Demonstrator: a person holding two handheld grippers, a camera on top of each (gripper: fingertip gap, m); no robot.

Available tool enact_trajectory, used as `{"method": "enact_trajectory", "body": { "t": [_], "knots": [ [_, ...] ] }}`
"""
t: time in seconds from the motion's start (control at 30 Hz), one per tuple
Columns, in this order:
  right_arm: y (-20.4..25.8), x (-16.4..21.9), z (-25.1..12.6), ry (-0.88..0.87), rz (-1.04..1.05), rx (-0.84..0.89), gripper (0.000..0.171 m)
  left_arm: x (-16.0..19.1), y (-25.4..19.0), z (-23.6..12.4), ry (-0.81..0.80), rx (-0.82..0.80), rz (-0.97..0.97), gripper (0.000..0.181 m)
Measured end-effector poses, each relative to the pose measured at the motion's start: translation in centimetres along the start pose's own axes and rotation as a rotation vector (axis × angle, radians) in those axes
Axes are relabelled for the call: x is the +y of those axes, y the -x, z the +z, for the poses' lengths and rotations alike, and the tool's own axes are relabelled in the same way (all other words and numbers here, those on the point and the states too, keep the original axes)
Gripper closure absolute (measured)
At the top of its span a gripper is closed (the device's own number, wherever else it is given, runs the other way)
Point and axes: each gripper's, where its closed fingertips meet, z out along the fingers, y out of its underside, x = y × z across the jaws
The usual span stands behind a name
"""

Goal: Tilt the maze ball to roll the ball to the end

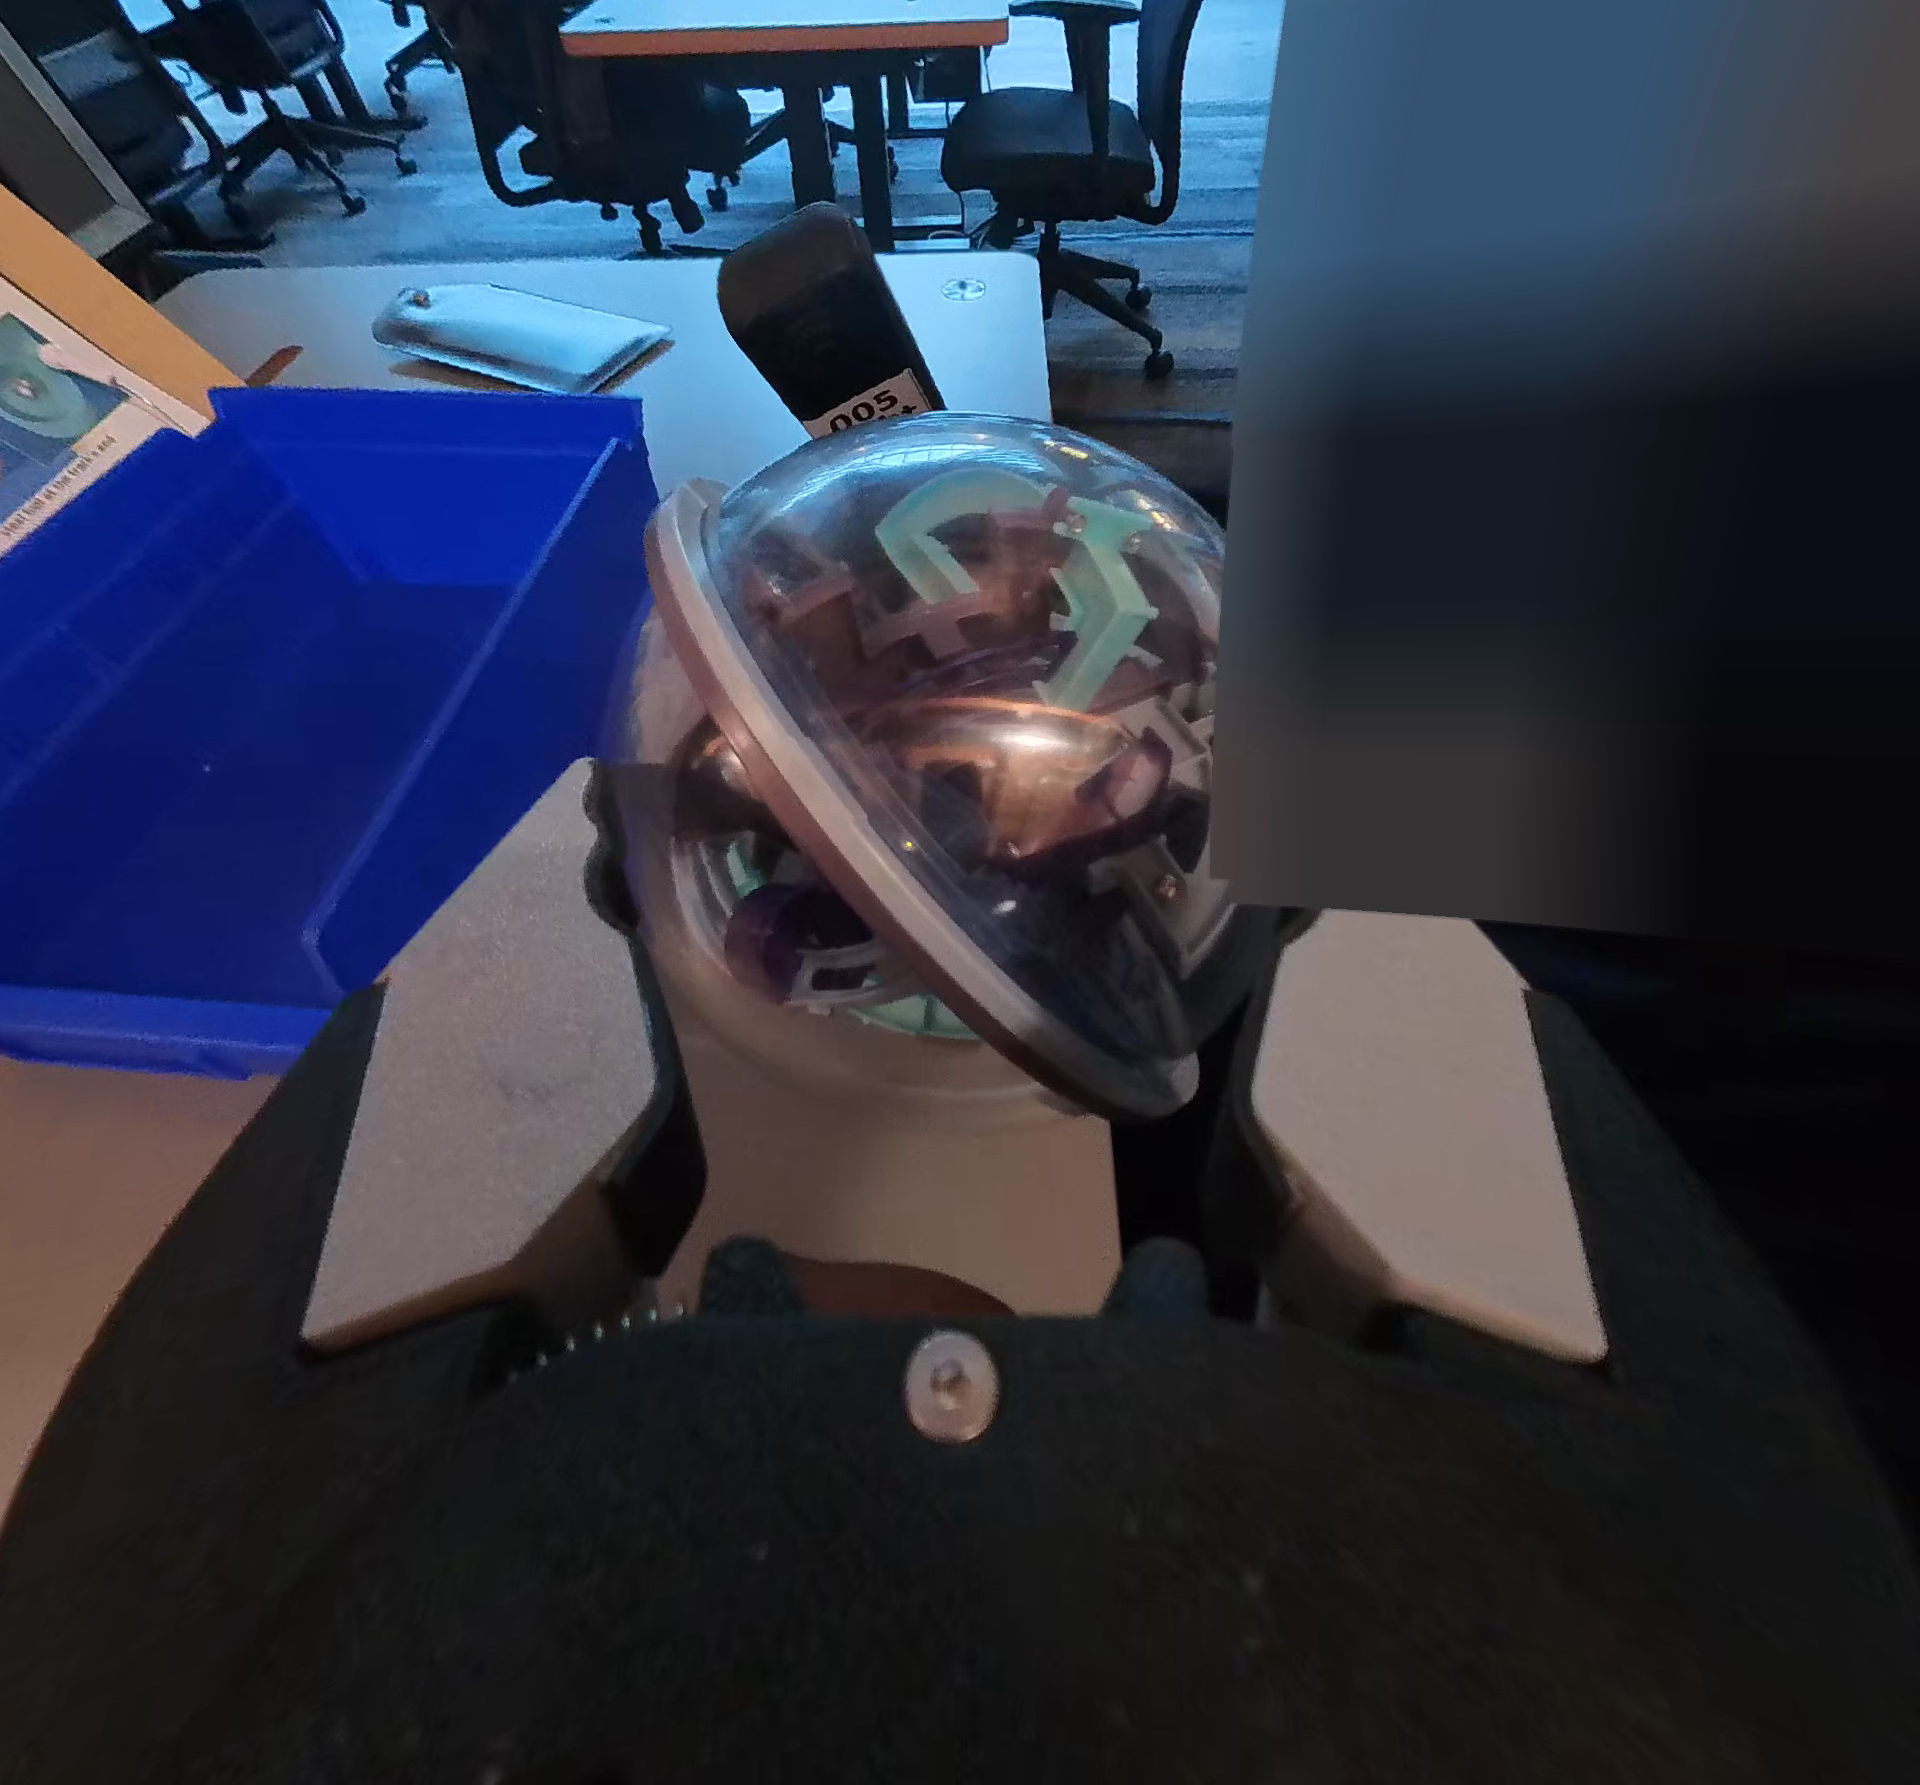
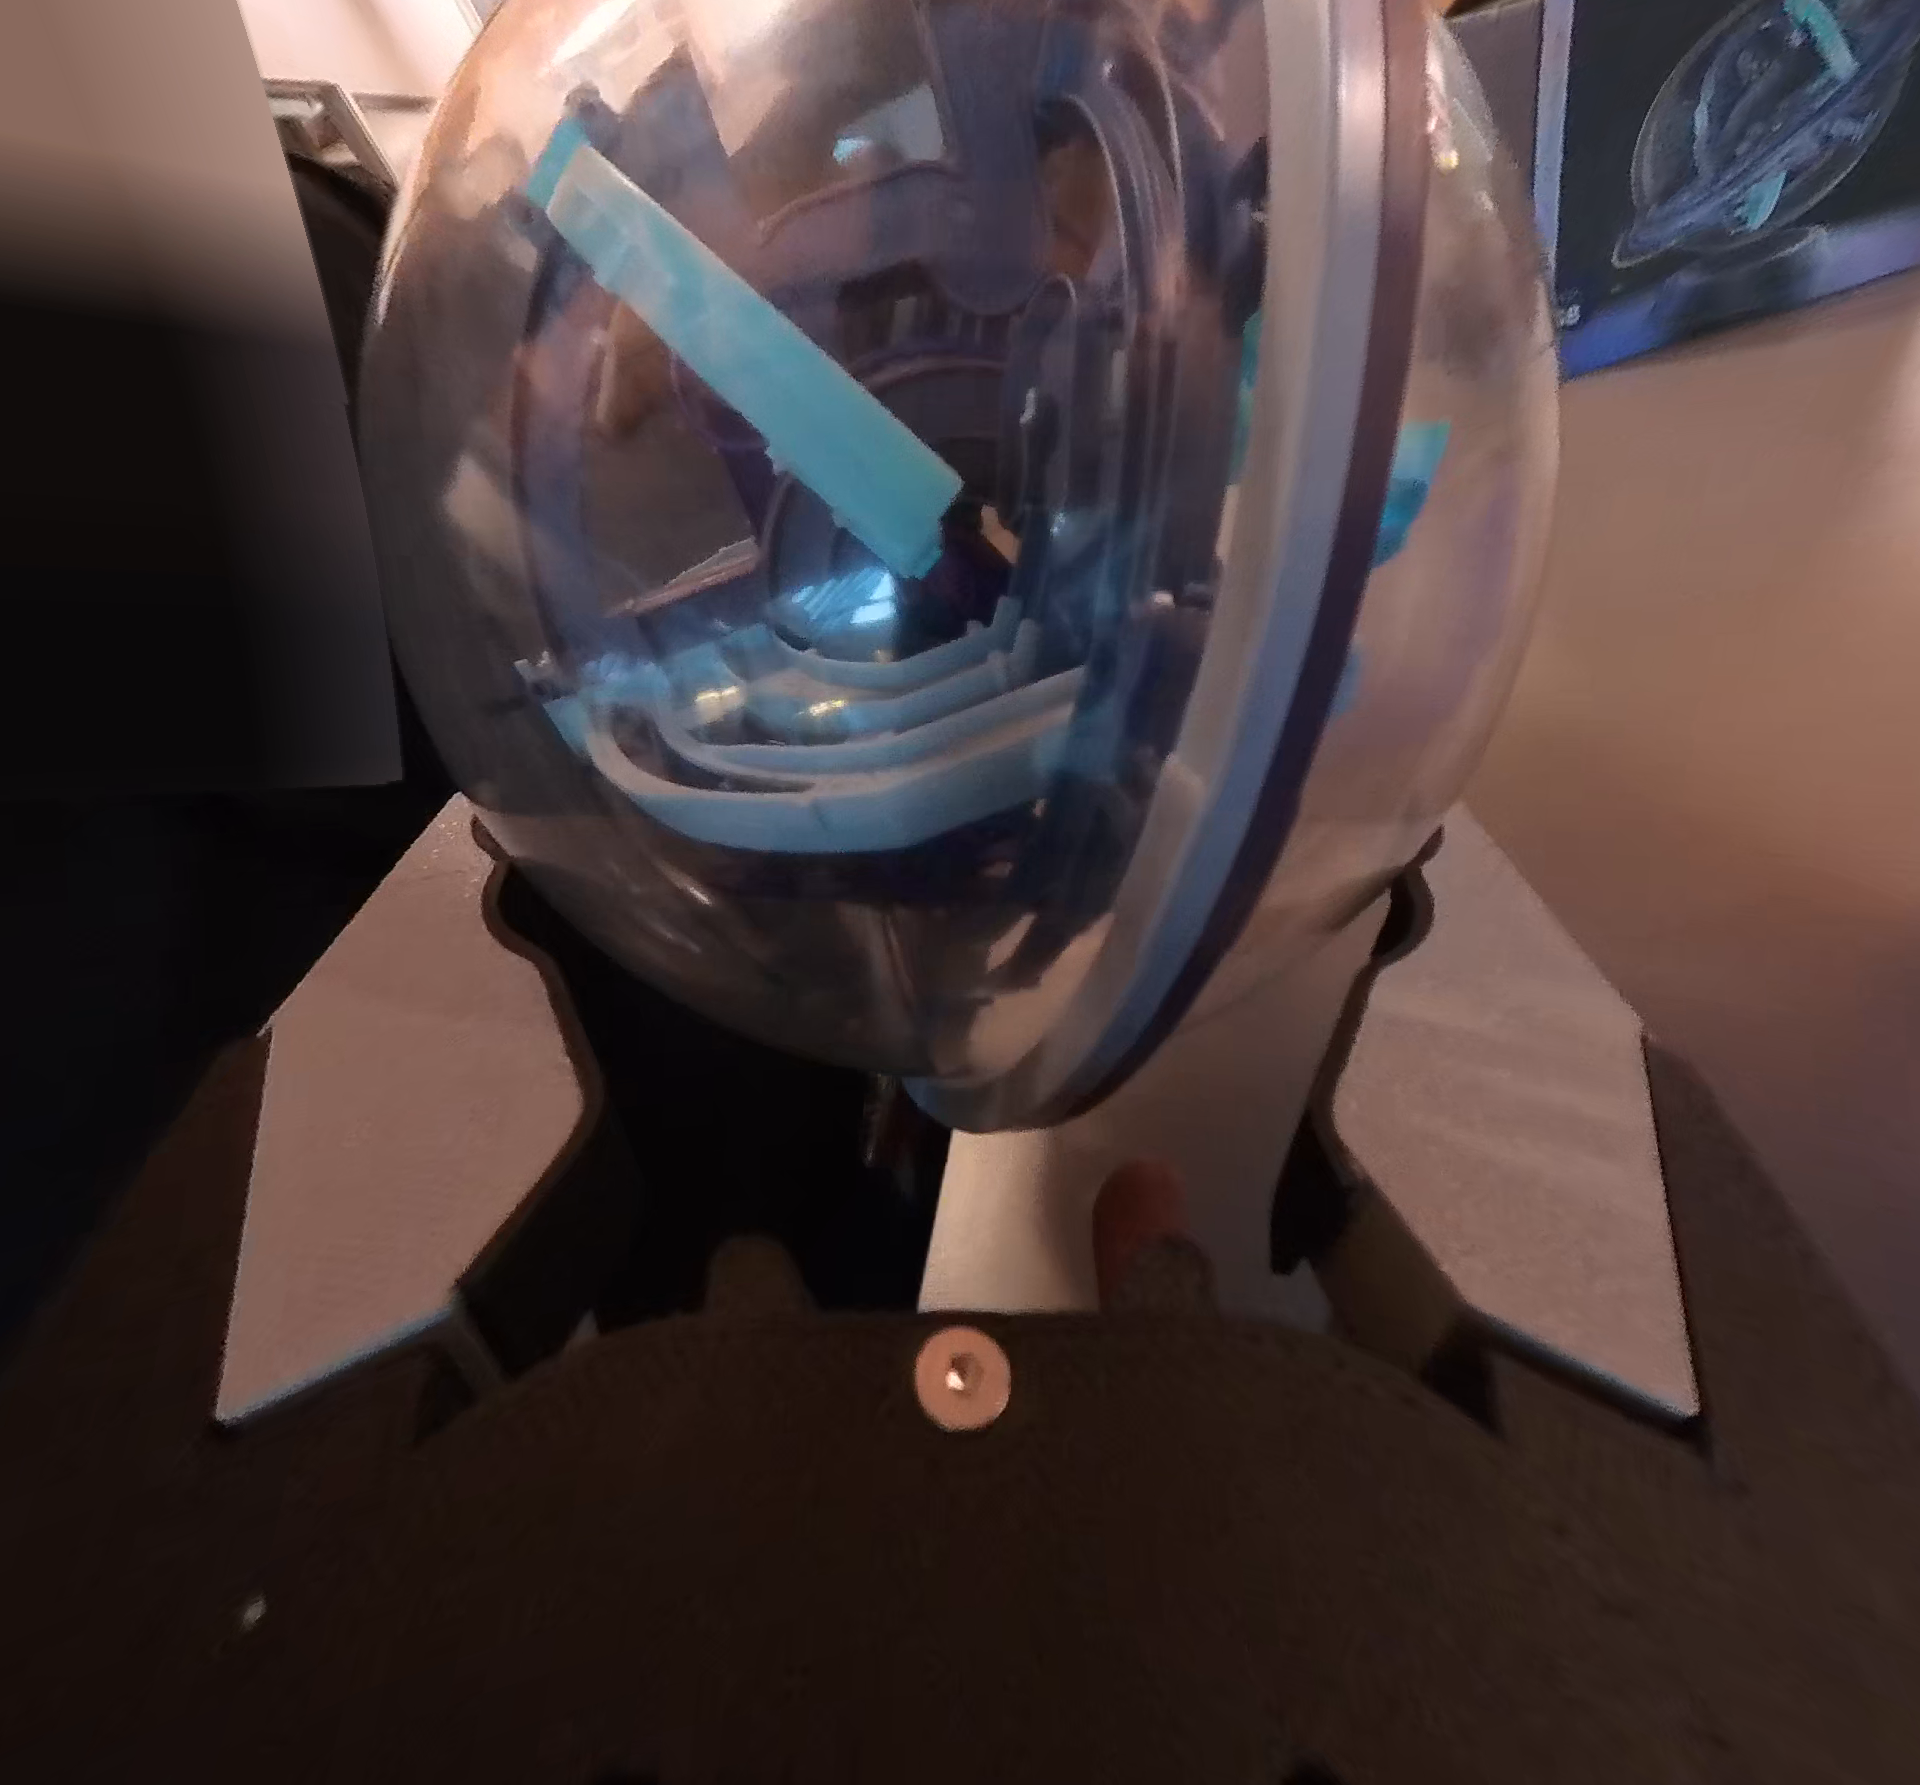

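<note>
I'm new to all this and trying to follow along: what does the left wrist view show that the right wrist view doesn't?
Only the left wrist view shows the blue bin, a silver pouch on the table behind, and office chairs and desks beyond.

Only the right wrist view shows a dark box picturing the toy, and a long turquoise ramp inside the sphere.

Both show the clear maze ball with its grey seam ring, held between that view's own fingers; left gripper, right gripper.

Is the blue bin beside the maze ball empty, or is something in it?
Empty as far as shown: the blue bin shows only bare floor and walls in the left wrist view; its near-left corner is out of frame.
</note>
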Motion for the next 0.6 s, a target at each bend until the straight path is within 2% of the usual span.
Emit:
{"method": "enact_trajectory", "body": {
  "t": [0.33, 0.6],
  "knots": [
    [-0.3, -2.3, -1.4, -0.030, -0.056, 0.050, 0.014, -0.6, 0.5, 0.0, 0.010, -0.060, 0.074, 0.057],
    [-0.3, -2.1, -1.6, -0.031, -0.057, 0.060, 0.014, -0.7, 0.6, 0.3, 0.012, -0.045, 0.079, 0.057]
  ]
}}
